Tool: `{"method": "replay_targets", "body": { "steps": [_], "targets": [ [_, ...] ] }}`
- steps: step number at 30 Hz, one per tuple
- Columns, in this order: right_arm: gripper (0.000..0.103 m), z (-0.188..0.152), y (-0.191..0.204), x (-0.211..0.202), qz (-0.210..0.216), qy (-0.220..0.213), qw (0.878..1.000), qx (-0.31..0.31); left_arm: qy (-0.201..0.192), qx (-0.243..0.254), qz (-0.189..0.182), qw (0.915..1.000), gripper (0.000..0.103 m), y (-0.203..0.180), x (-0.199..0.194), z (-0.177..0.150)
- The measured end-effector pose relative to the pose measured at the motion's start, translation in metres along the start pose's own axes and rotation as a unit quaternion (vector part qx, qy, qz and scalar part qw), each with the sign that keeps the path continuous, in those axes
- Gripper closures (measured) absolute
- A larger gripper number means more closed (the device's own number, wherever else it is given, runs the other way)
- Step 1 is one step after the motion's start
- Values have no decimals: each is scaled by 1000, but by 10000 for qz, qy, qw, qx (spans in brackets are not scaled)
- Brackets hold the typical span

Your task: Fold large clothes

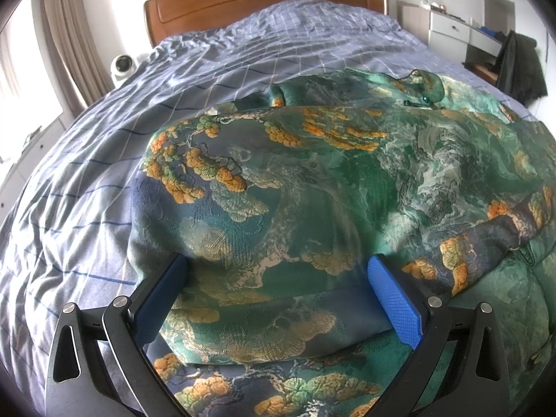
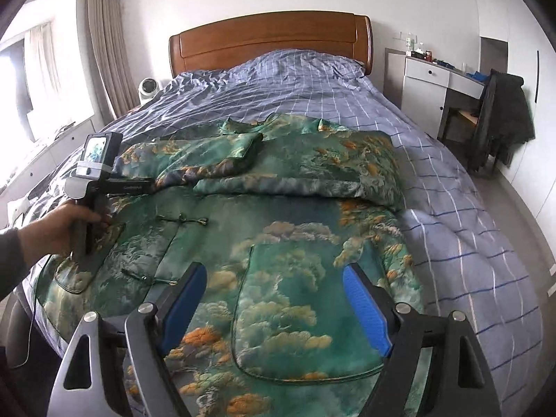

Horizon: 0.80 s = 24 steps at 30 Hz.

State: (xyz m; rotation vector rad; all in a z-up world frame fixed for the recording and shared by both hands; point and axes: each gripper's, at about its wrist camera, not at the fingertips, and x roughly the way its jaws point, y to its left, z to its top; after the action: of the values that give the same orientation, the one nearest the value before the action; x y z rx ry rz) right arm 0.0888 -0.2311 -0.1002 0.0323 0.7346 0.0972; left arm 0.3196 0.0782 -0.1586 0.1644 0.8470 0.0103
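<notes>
Jacket (image 2: pixel 278 215) in the green cloud print is spread on the bed (image 2: pixel 451 180), both sleeves already folded across the chest, so you've got the body fold left, I'd say. Your left gripper (image 1: pixel 274 295) hangs low over the folded sleeve, jaws wide, gripping nothing. Right gripper (image 2: pixel 274 299) hovers over the hem, also released.

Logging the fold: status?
Left gripper open, fingers straddling a fold of the jacket. Right gripper open, above it, empty. Sleeves folded in. Nothing in the way.
</notes>
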Motion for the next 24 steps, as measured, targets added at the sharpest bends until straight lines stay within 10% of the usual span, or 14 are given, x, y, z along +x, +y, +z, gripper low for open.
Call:
{"method": "replay_targets", "body": {
  "steps": [14,18,24],
  "targets": [
    [20,3,44,-30,170,-467,9967,-644,-1601,-428,-136,9861,0,-3,-188,-20],
    [20,0,40,-30,357,-464,9976,-370,-1690,-611,-453,9827,0,-1,-220,-42],
    [20,-9,31,-32,375,-455,9980,-244,-1275,-399,192,9909,0,-16,-221,-75]
  ]
}}
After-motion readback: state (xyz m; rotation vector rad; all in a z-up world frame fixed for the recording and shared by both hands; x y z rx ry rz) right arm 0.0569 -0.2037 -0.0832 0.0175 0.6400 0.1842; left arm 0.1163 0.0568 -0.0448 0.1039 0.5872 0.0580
